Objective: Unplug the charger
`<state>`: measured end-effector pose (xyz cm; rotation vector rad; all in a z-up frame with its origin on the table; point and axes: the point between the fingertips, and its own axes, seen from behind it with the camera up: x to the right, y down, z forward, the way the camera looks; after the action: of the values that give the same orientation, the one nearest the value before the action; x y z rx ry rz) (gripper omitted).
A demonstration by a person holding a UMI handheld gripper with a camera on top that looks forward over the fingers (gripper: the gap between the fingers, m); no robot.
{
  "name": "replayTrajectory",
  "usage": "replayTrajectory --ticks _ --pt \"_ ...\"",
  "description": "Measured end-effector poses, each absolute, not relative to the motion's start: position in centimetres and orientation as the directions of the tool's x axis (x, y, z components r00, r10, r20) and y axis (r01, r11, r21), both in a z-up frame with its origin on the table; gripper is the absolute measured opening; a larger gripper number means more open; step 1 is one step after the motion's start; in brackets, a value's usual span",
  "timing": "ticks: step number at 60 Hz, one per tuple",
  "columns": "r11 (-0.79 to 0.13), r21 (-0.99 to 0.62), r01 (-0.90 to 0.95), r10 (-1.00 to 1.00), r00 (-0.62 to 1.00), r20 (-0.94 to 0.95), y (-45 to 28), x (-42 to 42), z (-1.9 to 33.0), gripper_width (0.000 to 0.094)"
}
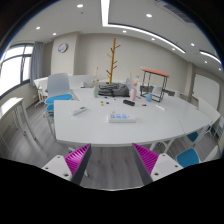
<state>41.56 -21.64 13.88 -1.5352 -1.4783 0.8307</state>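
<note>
My gripper (113, 160) is open and empty, its magenta pads (78, 158) spread wide, held in the air well short of a large white table (150, 128). A flat white object with small bluish parts (120, 117) lies near the table's front edge, beyond the fingers. It may be a power strip with the charger, but it is too small to tell. Nothing is between the fingers.
Blue chairs (60, 100) stand around the table. A dark object (131, 91) and small items (80, 112) lie farther back on it. A wooden coat stand (113, 60) and a red-topped rack (155, 80) stand by the far wall. Windows (15, 70) are on the left.
</note>
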Motion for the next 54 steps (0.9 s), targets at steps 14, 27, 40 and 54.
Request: replayTrajectory --ticks 14,27,40,54 --pt "0.035 -0.905 0.423 0.994 0.083 0.077 -21.8 36.8 13.2 0.0852" --pt "0.033 -0.917 0.398 0.996 0.067 0.064 -21.6 30.4 12.1 0.0852" --pt "0.037 -0.932 0.359 0.997 0.054 0.060 -20.7 22.1 10.1 0.0853" --pt "0.035 -0.932 0.361 0.997 0.056 0.059 -18.6 11.2 5.7 0.0852"
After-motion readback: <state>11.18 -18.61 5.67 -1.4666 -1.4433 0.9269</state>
